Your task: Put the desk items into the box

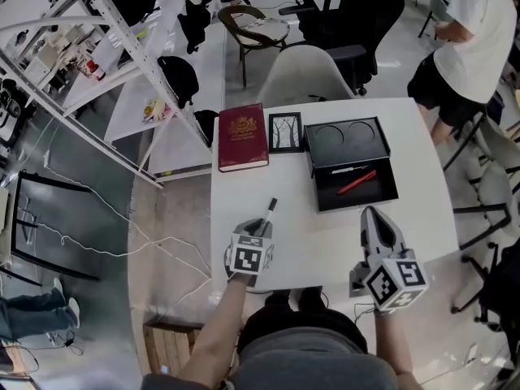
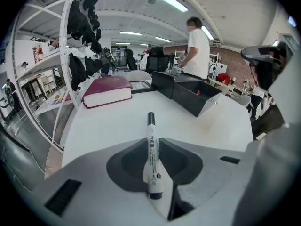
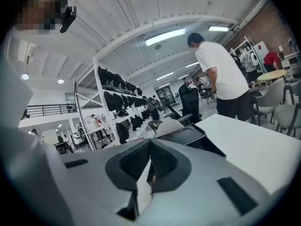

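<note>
My left gripper (image 1: 262, 226) is shut on a white marker (image 1: 266, 213) with a black cap, near the front left of the white table (image 1: 325, 242). In the left gripper view the marker (image 2: 151, 126) lies lengthwise between the jaws, cap pointing away, and the left gripper (image 2: 151, 142) presses it from both sides. The black box (image 1: 312, 167) stands open at the back right with a red pen (image 1: 356, 183) and a light pen (image 1: 351, 170) in its tray. My right gripper (image 1: 372, 213) is shut and empty, in front of the box (image 3: 188, 135).
A dark red book (image 1: 242, 136) and a small framed picture (image 1: 285, 131) lie at the table's far edge, left of the box. A white chair (image 1: 305, 71) stands behind the table. A person in a white shirt (image 1: 475, 23) stands at the back right. A white shelving rack (image 1: 106, 47) runs along the left.
</note>
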A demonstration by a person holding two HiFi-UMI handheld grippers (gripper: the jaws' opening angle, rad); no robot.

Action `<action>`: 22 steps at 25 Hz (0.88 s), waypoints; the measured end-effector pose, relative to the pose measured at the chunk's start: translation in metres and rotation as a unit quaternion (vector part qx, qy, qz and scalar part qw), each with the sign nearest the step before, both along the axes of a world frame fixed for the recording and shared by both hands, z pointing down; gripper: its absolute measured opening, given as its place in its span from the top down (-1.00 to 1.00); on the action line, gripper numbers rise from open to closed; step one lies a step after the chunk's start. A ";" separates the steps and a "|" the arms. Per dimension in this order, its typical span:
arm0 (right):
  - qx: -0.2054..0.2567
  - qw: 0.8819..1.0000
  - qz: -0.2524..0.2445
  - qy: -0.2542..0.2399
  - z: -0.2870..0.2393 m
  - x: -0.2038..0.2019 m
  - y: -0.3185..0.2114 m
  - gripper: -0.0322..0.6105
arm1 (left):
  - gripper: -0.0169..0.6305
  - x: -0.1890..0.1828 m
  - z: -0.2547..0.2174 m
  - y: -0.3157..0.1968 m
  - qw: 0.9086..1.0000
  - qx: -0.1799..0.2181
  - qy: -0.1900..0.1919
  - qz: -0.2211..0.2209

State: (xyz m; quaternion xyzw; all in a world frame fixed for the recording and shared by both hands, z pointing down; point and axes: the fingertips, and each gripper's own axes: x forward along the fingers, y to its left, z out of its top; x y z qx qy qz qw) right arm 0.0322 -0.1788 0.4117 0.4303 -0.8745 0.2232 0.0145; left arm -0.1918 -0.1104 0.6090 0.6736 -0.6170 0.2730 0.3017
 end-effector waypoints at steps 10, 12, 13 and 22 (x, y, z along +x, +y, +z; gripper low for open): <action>0.004 1.000 0.017 -0.002 -0.002 0.015 -0.003 0.89 | 0.71 0.018 -0.056 -0.035 0.997 0.067 -0.023 0.044; 0.006 1.000 0.022 -0.001 -0.003 0.019 -0.004 0.89 | 0.71 0.023 -0.067 -0.043 0.995 0.079 -0.027 0.052; 0.007 1.000 0.025 -0.001 -0.003 0.022 -0.005 0.89 | 0.71 0.025 -0.073 -0.047 0.994 0.085 -0.028 0.056; 0.014 0.998 0.056 0.004 -0.005 0.051 -0.009 0.89 | 0.71 0.048 -0.111 -0.082 0.986 0.131 -0.040 0.091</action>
